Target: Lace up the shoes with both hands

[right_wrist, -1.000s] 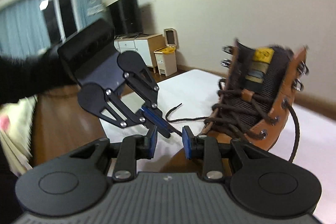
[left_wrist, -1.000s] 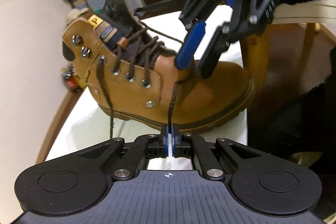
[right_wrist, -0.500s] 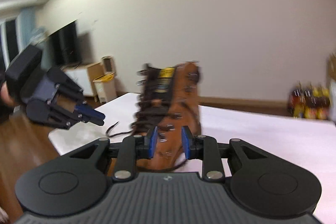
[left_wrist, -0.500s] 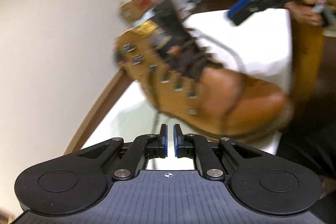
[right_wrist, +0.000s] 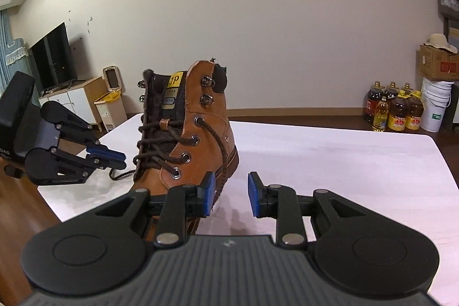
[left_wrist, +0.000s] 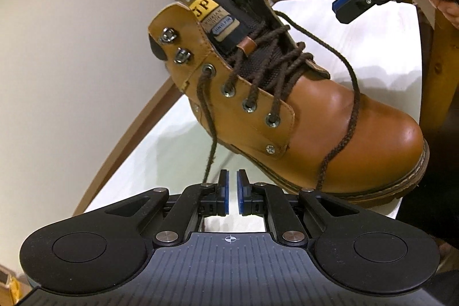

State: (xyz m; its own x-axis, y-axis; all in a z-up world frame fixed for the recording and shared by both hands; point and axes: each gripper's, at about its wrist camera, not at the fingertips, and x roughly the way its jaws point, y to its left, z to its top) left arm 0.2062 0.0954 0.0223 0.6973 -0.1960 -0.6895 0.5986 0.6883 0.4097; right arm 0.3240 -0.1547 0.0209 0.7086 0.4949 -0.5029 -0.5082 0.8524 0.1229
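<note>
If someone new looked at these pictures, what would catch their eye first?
A tan leather boot stands on the white table, its dark brown lace trailing loose over the toe. The left gripper is open just before it, holding nothing; the right gripper is open too.

Tan leather boot (left_wrist: pixel 330 116) upright on white table (right_wrist: pixel 344 151), dark brown laces (left_wrist: pixel 354 93) loose, top hooks unlaced

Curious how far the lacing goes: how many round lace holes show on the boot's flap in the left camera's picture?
4 on the boot, down the near flap: top hole, second hole, third hole, lowest hole. The far flap's holes are hidden.
</note>
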